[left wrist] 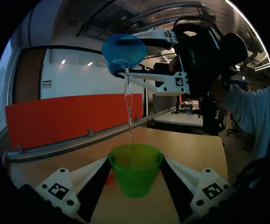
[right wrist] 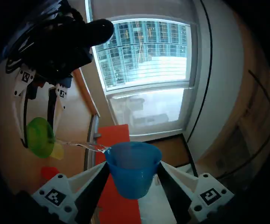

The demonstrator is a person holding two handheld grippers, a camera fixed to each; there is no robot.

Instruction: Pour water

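the right gripper (right wrist: 133,164) clamps a tipped translucent blue plastic cup (right wrist: 133,179), its thin clear water stream (left wrist: 128,104) falling into the tapered green cup (left wrist: 135,179) pinched by the left gripper (left wrist: 135,160) over a wooden table (left wrist: 194,147).

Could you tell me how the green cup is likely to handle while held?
Probably light, thin plastic: the green cup looks translucent, so it may flex under the left claw. The water stream from the blue cup should make it heavier. Its downward taper might let it slip.

Water (left wrist: 128,104): blue cup (left wrist: 123,52) into green cup (left wrist: 135,170)
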